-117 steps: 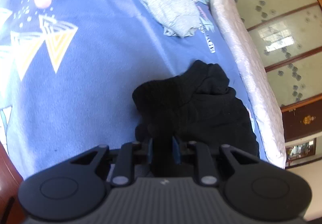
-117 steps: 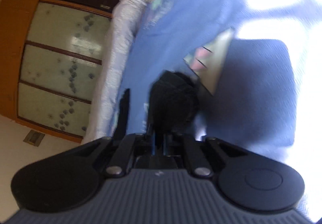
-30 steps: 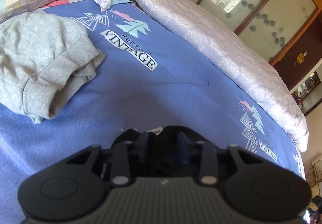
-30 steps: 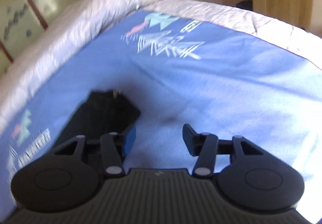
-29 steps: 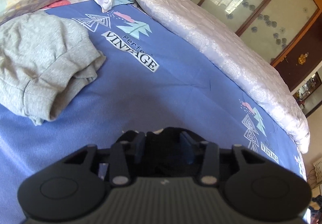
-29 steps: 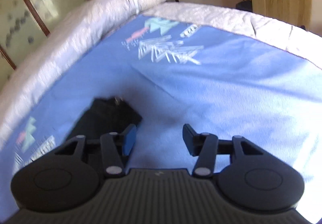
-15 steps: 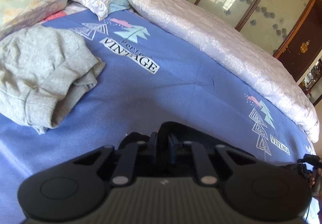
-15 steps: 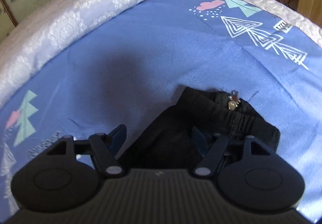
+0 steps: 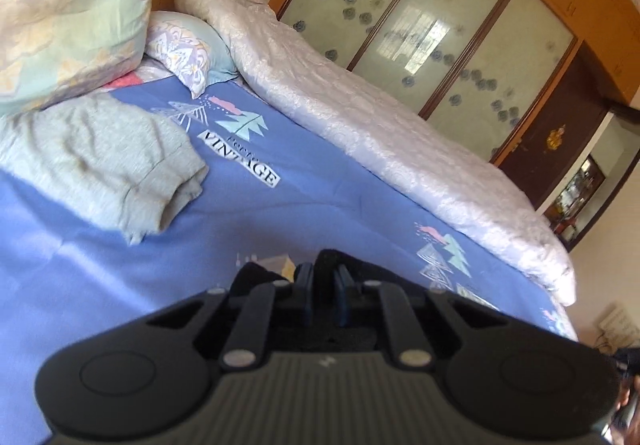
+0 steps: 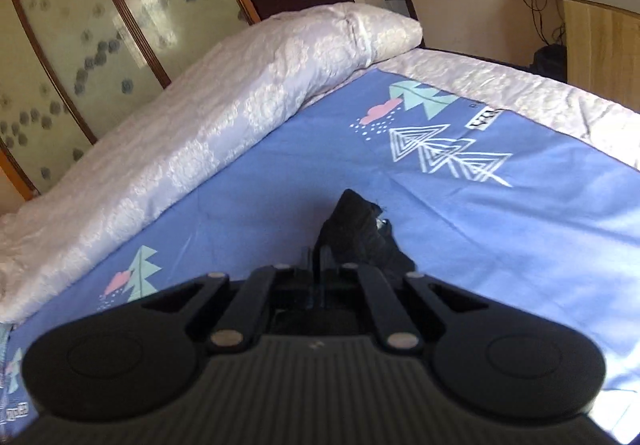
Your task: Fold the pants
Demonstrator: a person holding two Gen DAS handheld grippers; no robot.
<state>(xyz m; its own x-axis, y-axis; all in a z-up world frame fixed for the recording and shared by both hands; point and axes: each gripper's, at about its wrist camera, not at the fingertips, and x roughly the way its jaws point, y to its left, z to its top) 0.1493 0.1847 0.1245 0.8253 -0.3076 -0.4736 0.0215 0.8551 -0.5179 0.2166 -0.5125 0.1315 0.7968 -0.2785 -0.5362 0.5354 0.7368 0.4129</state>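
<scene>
Both hand-held grippers, left [image 9: 324, 285] and right [image 10: 316, 265], are clenched on the black pants [image 10: 360, 233] above the bed [image 10: 500, 237]; next, spread them flat for folding.

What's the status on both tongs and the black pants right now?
Left tongs shut on black pants. Right tongs shut on the pants too. Grey garment heaped beside pillows, clear of the pants. Blue sheet ahead shows nothing in the way.

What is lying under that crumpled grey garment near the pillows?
The crumpled grey garment rests on the blue printed bedsheet. Whether anything else lies beneath it cannot be seen; the fabric covers that spot.
</scene>
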